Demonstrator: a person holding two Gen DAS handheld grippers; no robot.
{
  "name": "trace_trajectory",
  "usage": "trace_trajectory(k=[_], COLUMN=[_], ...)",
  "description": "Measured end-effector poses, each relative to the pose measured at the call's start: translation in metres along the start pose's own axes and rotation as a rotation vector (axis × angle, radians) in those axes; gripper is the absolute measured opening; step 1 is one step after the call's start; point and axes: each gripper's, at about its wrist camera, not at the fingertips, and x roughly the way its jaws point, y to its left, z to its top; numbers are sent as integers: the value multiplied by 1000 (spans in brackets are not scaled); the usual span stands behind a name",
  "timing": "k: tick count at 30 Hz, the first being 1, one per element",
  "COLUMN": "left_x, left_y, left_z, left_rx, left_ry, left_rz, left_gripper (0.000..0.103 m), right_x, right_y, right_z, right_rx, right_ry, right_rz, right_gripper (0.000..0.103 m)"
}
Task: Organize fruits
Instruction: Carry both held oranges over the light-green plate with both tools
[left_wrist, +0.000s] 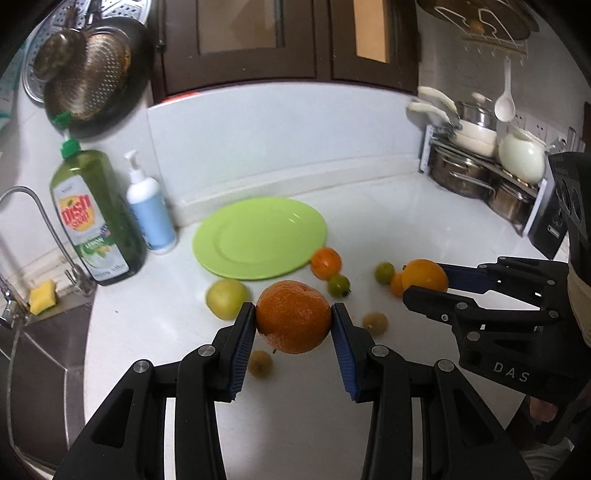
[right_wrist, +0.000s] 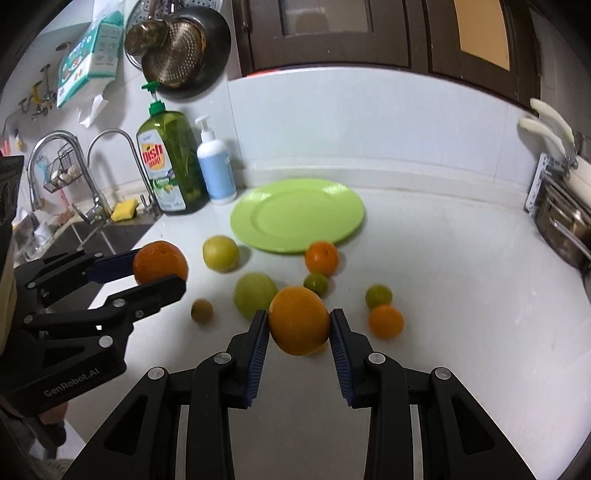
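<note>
My left gripper is shut on a large rough orange and holds it above the white counter; it also shows in the right wrist view. My right gripper is shut on a smooth orange, seen in the left wrist view too. An empty green plate lies farther back. Loose fruit lies in front of it: a small orange, a yellow-green fruit, a pale green fruit, small green ones, a small orange one and brown ones.
A green dish soap bottle and a white pump bottle stand left of the plate. A sink with taps and a yellow sponge is at the left. A rack of pots stands at the right.
</note>
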Motion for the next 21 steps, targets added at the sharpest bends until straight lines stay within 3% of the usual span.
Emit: trace_trajectory(k=[9,21], left_x=[-4,22], left_y=[21,48], left_z=[30,67], left_rx=[-20,-65], left_ry=[-57,-60], left_rz=[41,44], left_gripper=[41,41], right_x=[3,31], right_y=[7,6], right_z=[36,81], right_rx=[-26,-41], right_ry=[-62,-85], right_rz=[-6,-1], right_gripper=[34,34])
